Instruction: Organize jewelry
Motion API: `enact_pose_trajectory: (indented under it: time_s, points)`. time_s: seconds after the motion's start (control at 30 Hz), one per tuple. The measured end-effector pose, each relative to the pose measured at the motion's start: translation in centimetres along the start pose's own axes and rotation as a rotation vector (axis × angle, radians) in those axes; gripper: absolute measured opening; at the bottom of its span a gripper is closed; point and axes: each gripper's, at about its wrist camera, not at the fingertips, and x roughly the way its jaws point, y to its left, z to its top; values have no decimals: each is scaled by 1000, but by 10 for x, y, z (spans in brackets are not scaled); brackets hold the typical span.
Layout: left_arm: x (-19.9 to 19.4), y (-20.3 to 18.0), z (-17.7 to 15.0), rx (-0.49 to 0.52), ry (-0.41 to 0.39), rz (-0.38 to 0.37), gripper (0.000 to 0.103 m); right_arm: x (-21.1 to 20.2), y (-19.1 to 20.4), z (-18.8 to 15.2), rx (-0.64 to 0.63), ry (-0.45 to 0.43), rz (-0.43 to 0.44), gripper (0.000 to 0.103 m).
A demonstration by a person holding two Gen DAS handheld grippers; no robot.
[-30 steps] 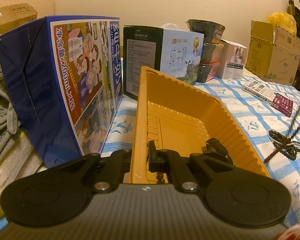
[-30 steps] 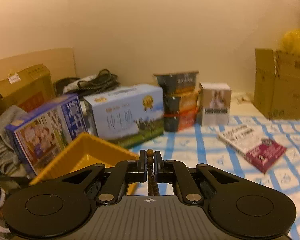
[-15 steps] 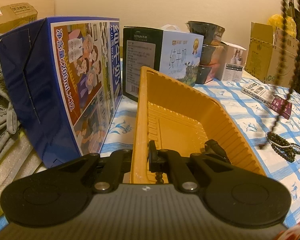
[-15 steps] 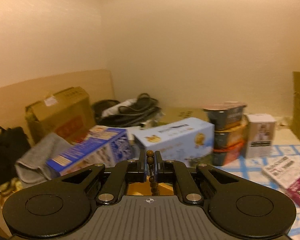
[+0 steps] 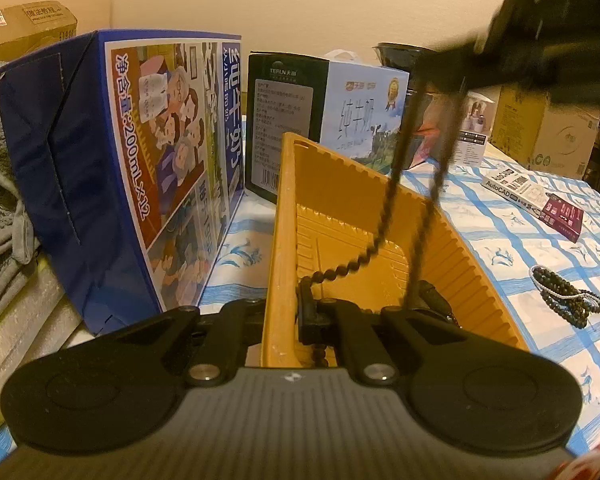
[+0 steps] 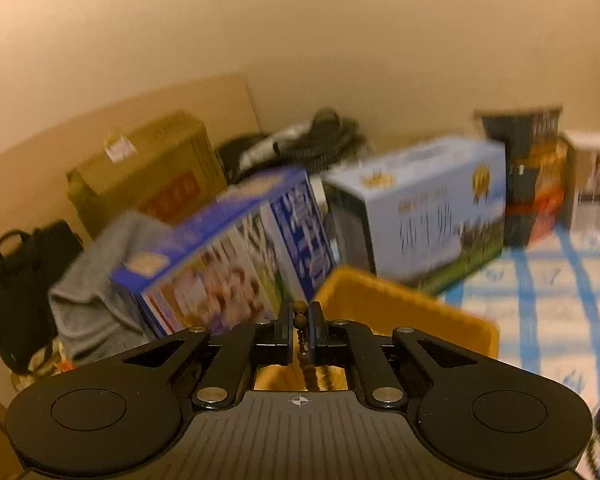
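Observation:
A yellow ribbed tray (image 5: 452, 248) stands on the blue-checked cloth. My left gripper (image 5: 289, 312) is shut on the tray's near left wall. A long string of dark beads (image 5: 384, 216) hangs in a loop from my right gripper (image 5: 448, 68), which is blurred above the tray at the upper right. The loop's lower end drapes onto the tray floor near my left fingers. In the right wrist view the right gripper (image 6: 300, 320) is shut on the bead string (image 6: 310, 376), with the tray (image 6: 400, 304) below it. A second beaded bracelet (image 5: 564, 300) lies on the cloth to the right. A dark item (image 5: 432, 296) lies inside the tray.
A blue milk carton box (image 5: 140, 184) stands close on the tray's left, and a pale blue and green box (image 5: 340, 120) behind it. A book (image 5: 532, 200) lies on the cloth at the right. Cardboard boxes (image 5: 540, 128) stand at the far right, grey cloth (image 5: 0, 200) at the left.
My right gripper has swung left over the tray, carrying the bead string. The string's loop now hangs into the tray. The left gripper has kept its hold and place.

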Motion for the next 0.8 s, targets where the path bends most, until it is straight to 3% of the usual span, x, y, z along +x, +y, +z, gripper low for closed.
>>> enact_pose_trajectory:
  time_s: [0.27, 0.4, 0.53, 0.8]
  points:
    - [1, 2, 0, -7, 4, 0, 5, 26, -17, -27, 62, 110, -41, 10]
    - [2, 3, 0, -10, 5, 1, 5, 15, -28, -33, 91, 102, -59, 47]
    - [1, 2, 0, -7, 4, 2, 5, -2, -39, -39, 117, 99, -78, 49]
    - [2, 1, 0, -4, 6, 6, 5, -52, -82, -85, 221, 125, -212, 50]
